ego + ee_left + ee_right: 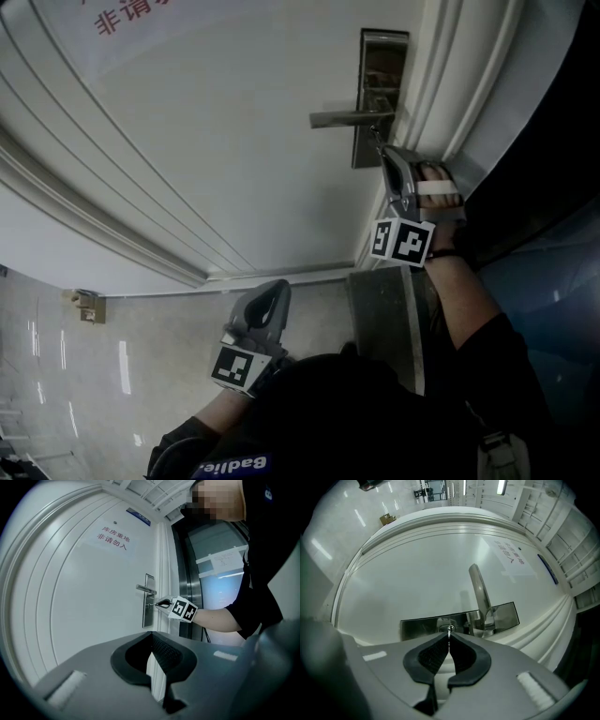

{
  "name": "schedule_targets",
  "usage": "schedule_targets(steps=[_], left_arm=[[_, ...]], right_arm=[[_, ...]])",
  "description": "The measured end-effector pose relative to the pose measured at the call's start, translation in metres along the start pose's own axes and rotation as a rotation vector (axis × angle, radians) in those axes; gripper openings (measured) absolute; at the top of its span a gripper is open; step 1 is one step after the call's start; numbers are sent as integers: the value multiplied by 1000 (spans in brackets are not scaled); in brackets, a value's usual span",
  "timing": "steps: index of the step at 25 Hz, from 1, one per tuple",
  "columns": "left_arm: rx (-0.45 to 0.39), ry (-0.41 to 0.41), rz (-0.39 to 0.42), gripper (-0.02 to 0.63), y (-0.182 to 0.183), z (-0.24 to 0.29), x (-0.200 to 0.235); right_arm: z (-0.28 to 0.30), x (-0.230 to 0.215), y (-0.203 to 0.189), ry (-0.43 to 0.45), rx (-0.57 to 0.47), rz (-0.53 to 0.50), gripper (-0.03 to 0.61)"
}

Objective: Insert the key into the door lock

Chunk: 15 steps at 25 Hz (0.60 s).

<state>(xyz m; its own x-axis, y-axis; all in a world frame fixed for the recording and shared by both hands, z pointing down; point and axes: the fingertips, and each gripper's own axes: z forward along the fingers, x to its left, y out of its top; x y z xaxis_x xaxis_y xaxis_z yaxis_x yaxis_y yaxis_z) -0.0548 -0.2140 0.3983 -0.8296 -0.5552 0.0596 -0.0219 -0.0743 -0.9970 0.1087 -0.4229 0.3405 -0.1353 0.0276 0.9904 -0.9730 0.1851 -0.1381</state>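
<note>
Jaws together on nothing, my left gripper (276,291) hangs well clear of the lock plate (417,626). My right gripper (449,637) clamps the key (449,632), tip at that plate's keyhole (446,629); light, stiff, slick metal, I reckon, best pinched flat across its head.

white door (234,141) with red lettering (112,537), silver lock plate (382,56).

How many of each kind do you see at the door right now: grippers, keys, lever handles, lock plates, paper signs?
Grippers: 2, the left gripper and the right gripper
Keys: 1, the key, held in the right gripper's fingers
Lever handles: 1, the lever handle
Lock plates: 1, the lock plate
Paper signs: 1, the paper sign
Total: 6
</note>
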Motion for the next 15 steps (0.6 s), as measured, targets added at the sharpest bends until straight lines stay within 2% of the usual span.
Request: schedule_targets(steps=[8, 15], left_arm=[[-46, 1, 29, 15, 26, 11, 3], [-35, -26, 14, 15, 20, 12, -9]], right_arm=[[1, -1, -2, -4, 20, 10, 12], [2, -1, -2, -16, 38, 8, 13]])
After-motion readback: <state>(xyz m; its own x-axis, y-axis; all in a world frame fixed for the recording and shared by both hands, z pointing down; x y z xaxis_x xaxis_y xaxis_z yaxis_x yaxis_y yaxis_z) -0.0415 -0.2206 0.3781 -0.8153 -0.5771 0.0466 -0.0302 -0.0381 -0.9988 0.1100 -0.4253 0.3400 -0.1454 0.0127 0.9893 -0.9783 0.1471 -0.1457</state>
